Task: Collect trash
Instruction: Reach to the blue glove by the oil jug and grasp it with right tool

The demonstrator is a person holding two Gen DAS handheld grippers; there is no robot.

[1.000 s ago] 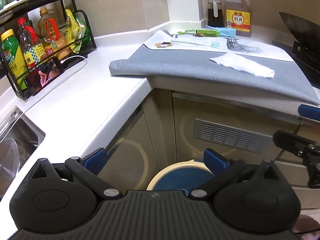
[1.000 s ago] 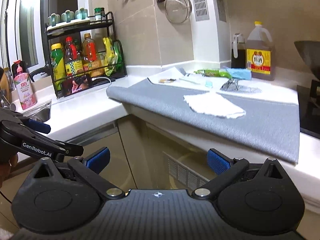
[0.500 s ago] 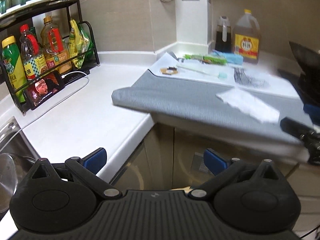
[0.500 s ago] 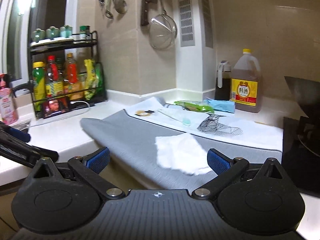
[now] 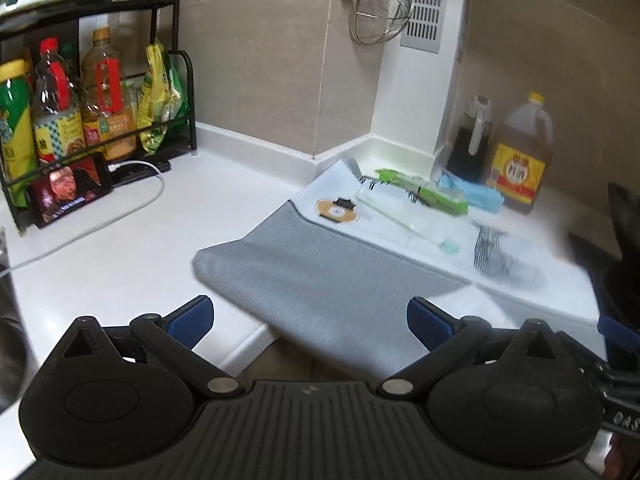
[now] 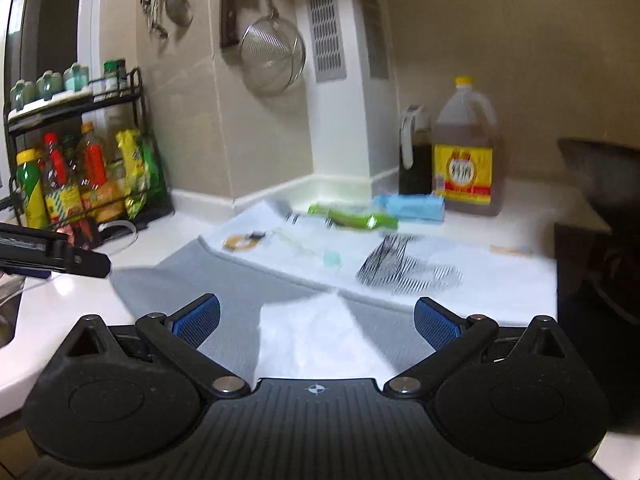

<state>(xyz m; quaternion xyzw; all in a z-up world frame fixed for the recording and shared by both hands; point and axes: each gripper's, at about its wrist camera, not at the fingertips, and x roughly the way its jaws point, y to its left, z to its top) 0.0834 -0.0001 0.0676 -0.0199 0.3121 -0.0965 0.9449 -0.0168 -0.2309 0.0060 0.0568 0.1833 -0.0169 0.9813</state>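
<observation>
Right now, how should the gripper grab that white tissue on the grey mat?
Probably from above, pinching the raised crumpled middle of the white tissue. It lies limp and nearly flat on the grey mat, so edges give little to hold. The open right gripper already straddles it.

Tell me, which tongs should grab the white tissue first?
Probably the right tongs. They are open, with the crumpled white tissue on the grey mat directly between them; the left tongs face bare mat.
</observation>
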